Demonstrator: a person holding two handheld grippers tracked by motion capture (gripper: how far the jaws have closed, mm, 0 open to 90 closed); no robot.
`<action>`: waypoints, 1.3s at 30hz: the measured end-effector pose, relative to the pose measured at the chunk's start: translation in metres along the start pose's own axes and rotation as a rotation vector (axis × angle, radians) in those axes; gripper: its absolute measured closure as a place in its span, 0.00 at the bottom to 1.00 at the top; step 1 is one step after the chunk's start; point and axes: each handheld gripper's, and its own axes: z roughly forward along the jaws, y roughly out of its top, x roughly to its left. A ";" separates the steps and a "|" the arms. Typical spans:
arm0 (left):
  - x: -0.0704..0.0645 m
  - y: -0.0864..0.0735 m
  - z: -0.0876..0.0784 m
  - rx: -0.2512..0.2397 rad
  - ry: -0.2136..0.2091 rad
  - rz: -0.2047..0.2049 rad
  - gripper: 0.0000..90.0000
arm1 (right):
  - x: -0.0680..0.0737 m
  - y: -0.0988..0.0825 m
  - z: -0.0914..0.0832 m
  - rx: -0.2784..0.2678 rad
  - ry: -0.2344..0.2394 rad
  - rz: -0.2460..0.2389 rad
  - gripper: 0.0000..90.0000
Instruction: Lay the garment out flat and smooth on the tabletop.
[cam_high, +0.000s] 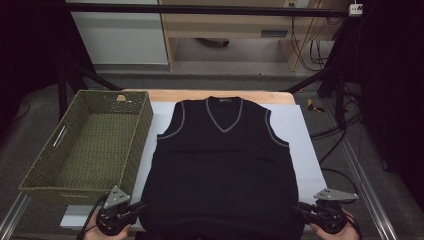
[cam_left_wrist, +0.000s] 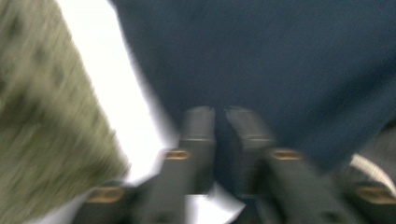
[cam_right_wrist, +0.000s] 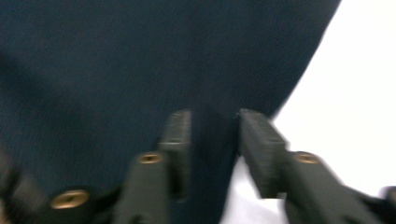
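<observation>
A black sleeveless V-neck vest (cam_high: 220, 165) with grey trim lies flat on a white sheet (cam_high: 300, 130), neck away from me. My left gripper (cam_high: 141, 205) is at the vest's near left corner. In the left gripper view its jaws (cam_left_wrist: 220, 116) stand a little apart, dark fabric (cam_left_wrist: 261, 56) showing in the narrow gap. My right gripper (cam_high: 298, 207) is at the near right corner. In the right gripper view its jaws (cam_right_wrist: 212, 119) stand wider apart over the vest's edge (cam_right_wrist: 140, 60), with fabric showing between them. Both close views are blurred.
An empty green woven basket (cam_high: 144, 125) stands on the table's left side, close to the left gripper; its wall (cam_left_wrist: 42, 121) shows beside the jaws. The wooden table edge (cam_high: 165, 95) lies beyond the sheet. Black frame bars and cables surround the table.
</observation>
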 end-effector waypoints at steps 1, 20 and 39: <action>-0.003 0.003 0.003 -0.019 -0.010 0.002 0.64 | -0.001 0.003 0.002 -0.027 -0.015 -0.003 0.61; 0.000 0.022 0.073 -0.021 0.239 0.042 0.35 | -0.032 0.041 0.056 -0.082 -0.144 0.009 0.57; -0.005 0.022 0.066 0.001 0.230 0.088 0.98 | -0.028 0.042 0.055 -0.051 -0.132 -0.005 0.97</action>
